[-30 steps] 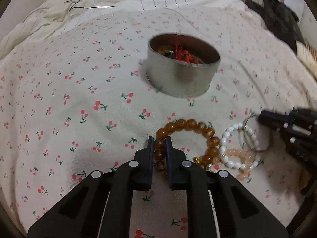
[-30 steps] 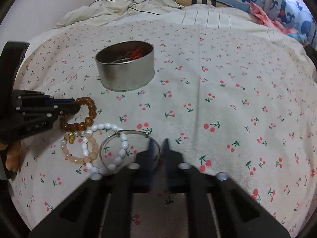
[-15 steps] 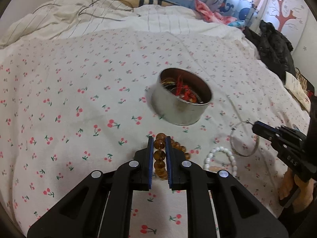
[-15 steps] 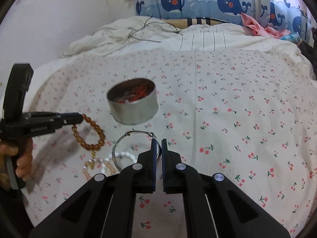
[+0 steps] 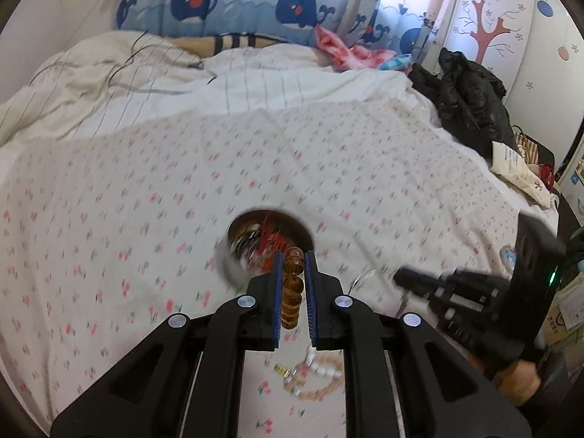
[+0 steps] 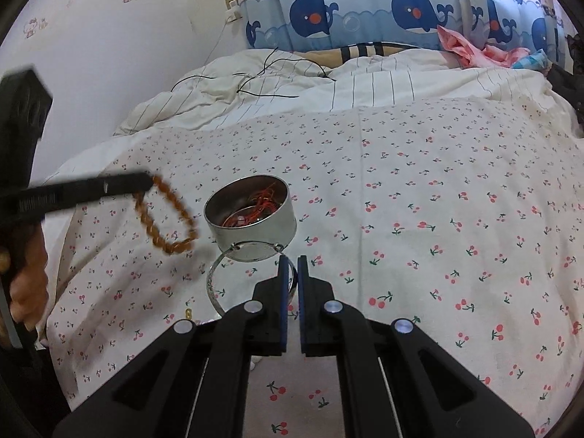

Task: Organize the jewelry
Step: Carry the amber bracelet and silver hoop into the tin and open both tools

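The round metal tin [image 6: 252,219] stands on the cherry-print bedsheet [image 6: 438,200] with red cord and other jewelry inside it. To the left of the tin and above the sheet, the left gripper [image 6: 148,182] is clamped on an amber bead bracelet [image 6: 168,219], which hangs in a loop from its tips; in the left wrist view the beads [image 5: 292,288] sit between the blue pads. Just in front of the tin, the right gripper [image 6: 293,261] has its jaws nearly together on the thin rim of a silver bangle [image 6: 219,277], which hangs clear of the sheet. Nearer than the tin, a pale pink bead bracelet [image 5: 317,387] and a white bead bracelet [image 5: 321,365] lie on the sheet. No brand or label on the tin can be read; small print on the left gripper's side is too blurred to make out.
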The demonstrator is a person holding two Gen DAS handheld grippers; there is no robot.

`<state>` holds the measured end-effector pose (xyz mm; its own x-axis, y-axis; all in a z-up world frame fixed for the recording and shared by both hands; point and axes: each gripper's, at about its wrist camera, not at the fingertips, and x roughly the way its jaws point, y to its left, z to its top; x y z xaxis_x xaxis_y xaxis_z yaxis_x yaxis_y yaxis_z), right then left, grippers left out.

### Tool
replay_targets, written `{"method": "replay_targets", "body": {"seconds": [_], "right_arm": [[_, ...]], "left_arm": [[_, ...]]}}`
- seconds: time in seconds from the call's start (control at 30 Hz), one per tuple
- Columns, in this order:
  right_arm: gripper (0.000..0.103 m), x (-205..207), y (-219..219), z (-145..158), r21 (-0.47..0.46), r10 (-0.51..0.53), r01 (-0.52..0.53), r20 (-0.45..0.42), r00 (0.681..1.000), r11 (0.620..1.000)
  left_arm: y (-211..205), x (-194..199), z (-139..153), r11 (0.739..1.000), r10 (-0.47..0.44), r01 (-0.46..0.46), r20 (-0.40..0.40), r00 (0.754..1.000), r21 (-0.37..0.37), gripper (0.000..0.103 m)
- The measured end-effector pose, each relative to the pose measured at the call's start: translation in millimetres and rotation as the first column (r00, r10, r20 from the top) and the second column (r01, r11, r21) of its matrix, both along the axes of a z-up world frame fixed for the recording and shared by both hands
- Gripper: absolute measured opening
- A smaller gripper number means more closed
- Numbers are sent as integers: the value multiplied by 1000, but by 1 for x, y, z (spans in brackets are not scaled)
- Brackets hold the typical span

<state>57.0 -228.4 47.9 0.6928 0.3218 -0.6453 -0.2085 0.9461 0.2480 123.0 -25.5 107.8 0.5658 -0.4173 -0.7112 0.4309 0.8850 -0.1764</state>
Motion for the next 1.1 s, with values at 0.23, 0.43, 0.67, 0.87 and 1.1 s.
{"method": "replay_targets", "body": {"seconds": [0.23, 0.43, 0.67, 0.87, 1.1], "right_arm": [[5, 0, -2, 1, 11, -4, 4, 1, 1000, 1000], [5, 1, -3, 0, 17, -2, 3, -5, 1000, 1000], [5, 4, 3, -3, 6, 4, -4, -17, 1000, 1000], [5, 27, 17, 5, -4, 20, -20, 0, 1000, 1000], [5, 71, 47, 5, -76, 48, -48, 1, 999, 996]], "left_arm": [[-24, 37, -2, 999, -18, 17, -25, 1000, -48, 10], [-29, 68, -38, 998, -7, 0, -99, 995, -68, 10], [-15, 78, -69, 991, 122, -114, -120, 985, 75, 15], [13, 48, -52, 982, 162, -159, -23, 986, 106, 53], [54, 10, -69, 965, 247, -244, -16, 969, 98, 63]]}}
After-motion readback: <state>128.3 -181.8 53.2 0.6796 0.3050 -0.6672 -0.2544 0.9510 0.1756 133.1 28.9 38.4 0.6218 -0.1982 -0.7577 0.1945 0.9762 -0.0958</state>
